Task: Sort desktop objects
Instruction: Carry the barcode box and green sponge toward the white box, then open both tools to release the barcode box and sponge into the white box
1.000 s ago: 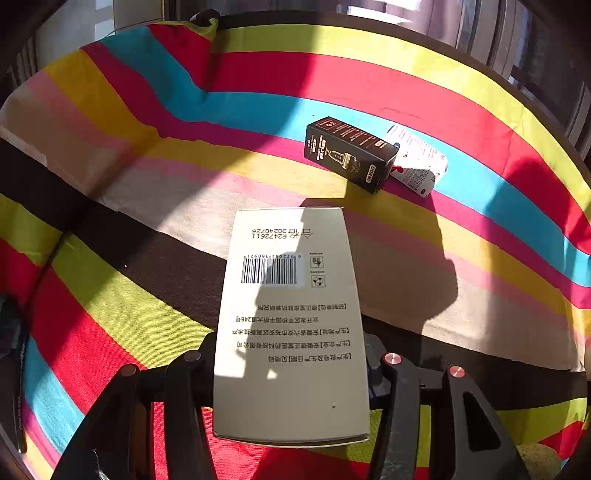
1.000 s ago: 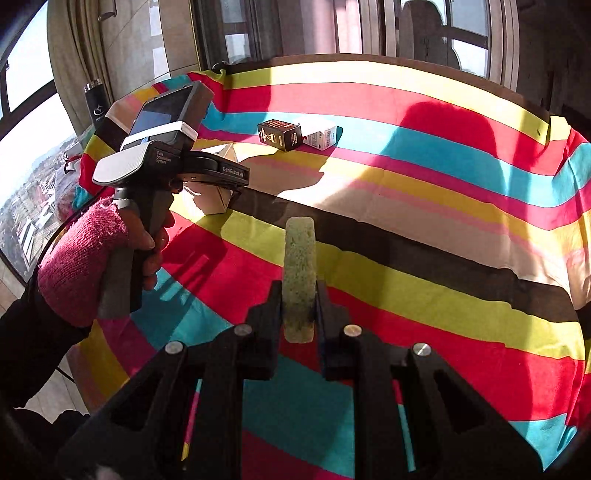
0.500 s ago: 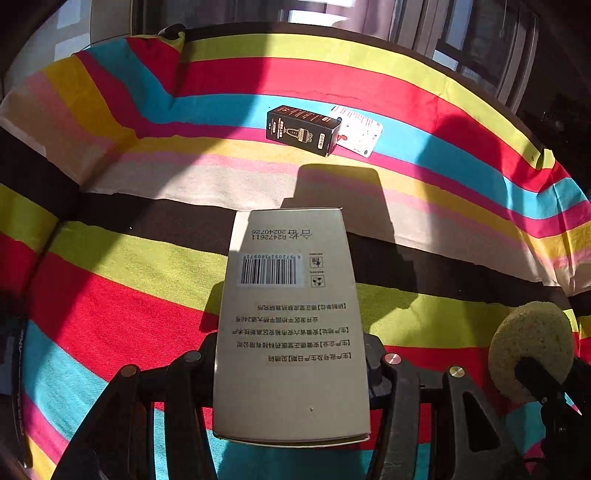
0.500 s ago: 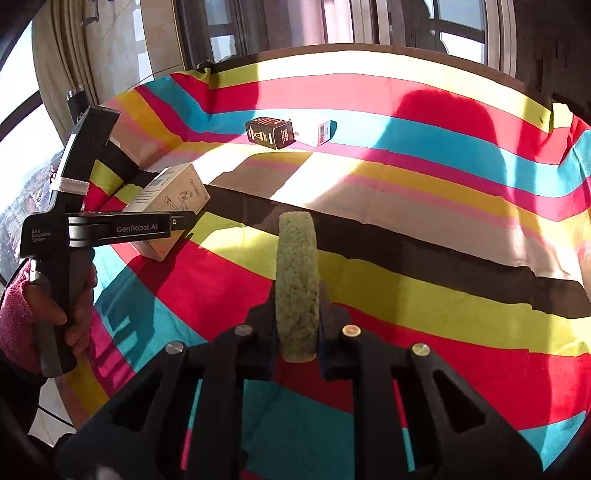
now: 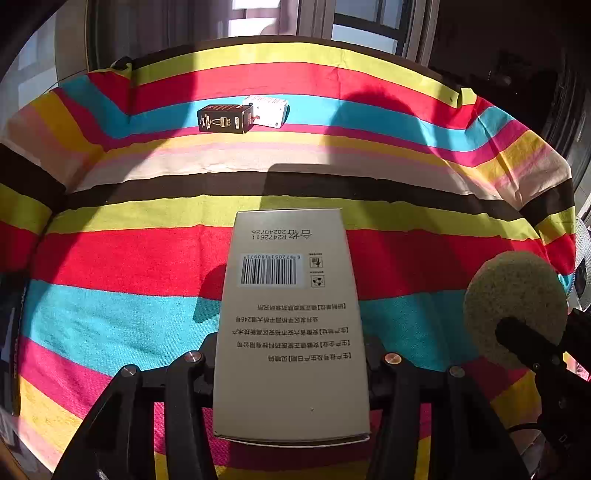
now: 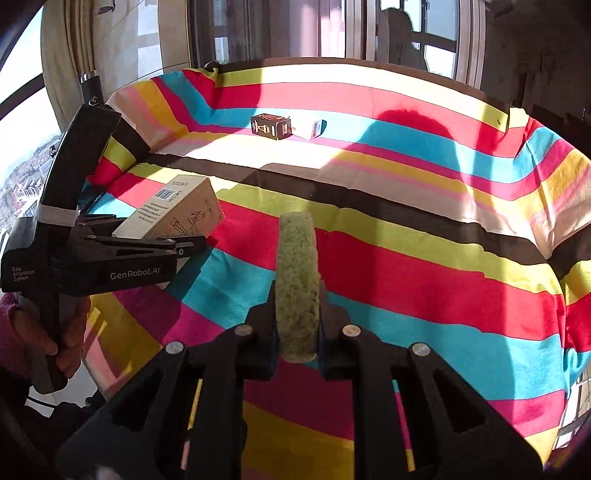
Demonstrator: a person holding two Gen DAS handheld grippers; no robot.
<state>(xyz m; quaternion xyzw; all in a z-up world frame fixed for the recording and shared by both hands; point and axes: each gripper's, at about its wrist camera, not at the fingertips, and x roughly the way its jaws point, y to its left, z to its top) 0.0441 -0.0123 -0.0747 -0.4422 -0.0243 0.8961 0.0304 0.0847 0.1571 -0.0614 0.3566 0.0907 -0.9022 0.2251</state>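
The left gripper (image 5: 291,365) held the grey box (image 5: 291,325) tight above the striped cloth (image 5: 110,317), and the right gripper (image 6: 297,328) squeezed the green sponge (image 6: 297,280) beside that box

Strong sunlight pours in through the windows (image 6: 388,33) behind the table, and I see hard-edged shadows thrown toward me across the striped cloth (image 5: 110,258). The pale stripe glares almost white in my right view. Both fisheye pictures bend heavily at the rims, with dark corners. Focus is sharp; no motion blur.
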